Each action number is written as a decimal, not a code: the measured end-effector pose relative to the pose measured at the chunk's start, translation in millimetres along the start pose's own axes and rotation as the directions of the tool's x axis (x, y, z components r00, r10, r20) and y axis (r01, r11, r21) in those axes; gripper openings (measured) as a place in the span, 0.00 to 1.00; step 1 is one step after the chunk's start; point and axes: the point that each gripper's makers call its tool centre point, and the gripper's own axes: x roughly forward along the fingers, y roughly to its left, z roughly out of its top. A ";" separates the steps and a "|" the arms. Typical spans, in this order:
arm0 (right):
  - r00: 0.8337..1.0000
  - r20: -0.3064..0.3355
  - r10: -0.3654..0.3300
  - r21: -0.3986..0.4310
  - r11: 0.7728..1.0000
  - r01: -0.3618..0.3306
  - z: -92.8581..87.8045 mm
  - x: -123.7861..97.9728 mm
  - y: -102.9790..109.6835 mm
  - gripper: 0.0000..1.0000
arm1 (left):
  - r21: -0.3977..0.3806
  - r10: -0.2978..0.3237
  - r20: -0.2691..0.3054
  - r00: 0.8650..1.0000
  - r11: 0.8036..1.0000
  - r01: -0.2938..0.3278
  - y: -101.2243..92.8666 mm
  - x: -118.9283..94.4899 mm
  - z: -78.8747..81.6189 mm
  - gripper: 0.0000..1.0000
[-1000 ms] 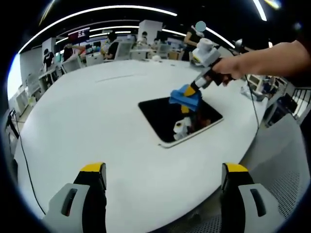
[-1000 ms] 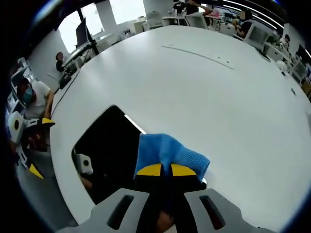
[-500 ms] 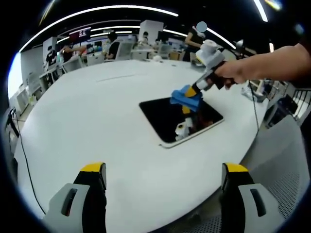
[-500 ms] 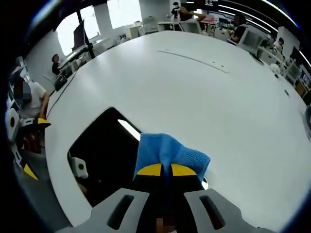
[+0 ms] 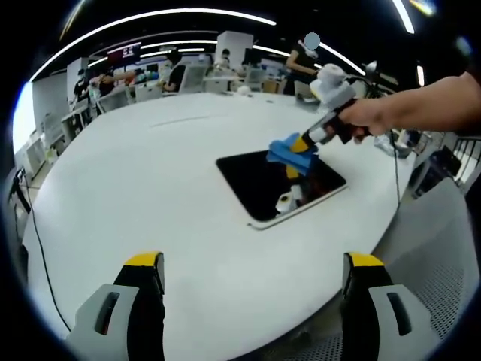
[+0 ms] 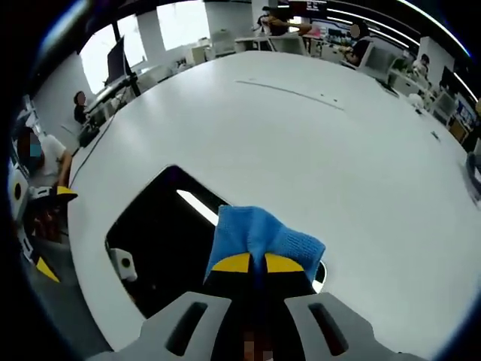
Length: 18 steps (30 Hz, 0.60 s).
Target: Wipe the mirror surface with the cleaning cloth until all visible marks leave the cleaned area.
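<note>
Right gripper view: right gripper (image 6: 255, 263) pinches cloth (image 6: 259, 237) over mirror (image 6: 161, 237) for wiping; left gripper (image 5: 252, 271) gapes, empty.

Bare white table (image 5: 135, 180) surrounds the mirror (image 5: 263, 188) on every side, open for passing.

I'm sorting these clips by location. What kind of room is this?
Probably a large open-plan office or lab: a big white table holds the mirror, rows of desks with seated people and monitors stand behind it, and long ceiling light strips run overhead.
</note>
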 end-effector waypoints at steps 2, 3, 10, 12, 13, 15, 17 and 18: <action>1.000 0.000 -0.001 -0.002 1.000 0.001 -0.9 -0.8 0.9 0.00 | -0.001 0.000 0.000 1.000 1.000 0.000 0.1 -0.1 0.0 0.99; 1.000 0.000 -0.001 0.000 1.000 0.001 -1.5 -1.5 1.6 0.00 | 0.000 0.002 0.000 1.000 1.000 -0.002 0.3 -0.1 0.1 0.99; 1.000 0.003 0.001 -0.001 1.000 -0.001 -5.9 -4.5 4.9 0.00 | -0.005 0.003 0.005 1.000 1.000 -0.003 0.2 -0.8 1.1 0.99; 1.000 0.005 0.001 -0.002 1.000 -0.001 -6.8 -6.1 6.6 0.00 | -0.004 0.002 0.005 1.000 1.000 -0.002 0.0 -0.7 0.9 0.99; 1.000 0.006 0.001 -0.003 1.000 -0.001 -7.2 -6.5 7.0 0.00 | -0.004 0.002 0.005 1.000 1.000 -0.002 -0.1 -0.8 1.0 0.99; 1.000 0.007 0.001 -0.003 1.000 -0.001 -8.0 -6.0 6.5 0.00 | -0.003 0.002 0.004 1.000 1.000 -0.002 -0.1 -0.7 0.9 0.99; 1.000 0.007 0.001 -0.003 1.000 -0.001 -8.6 -7.2 7.7 0.00 | -0.001 0.002 0.003 1.000 1.000 -0.002 -0.1 -0.7 0.7 0.99; 1.000 0.007 0.001 -0.004 1.000 -0.001 -8.9 -6.9 7.3 0.00 | -0.001 0.003 0.002 1.000 1.000 -0.003 -0.2 -0.7 0.5 0.99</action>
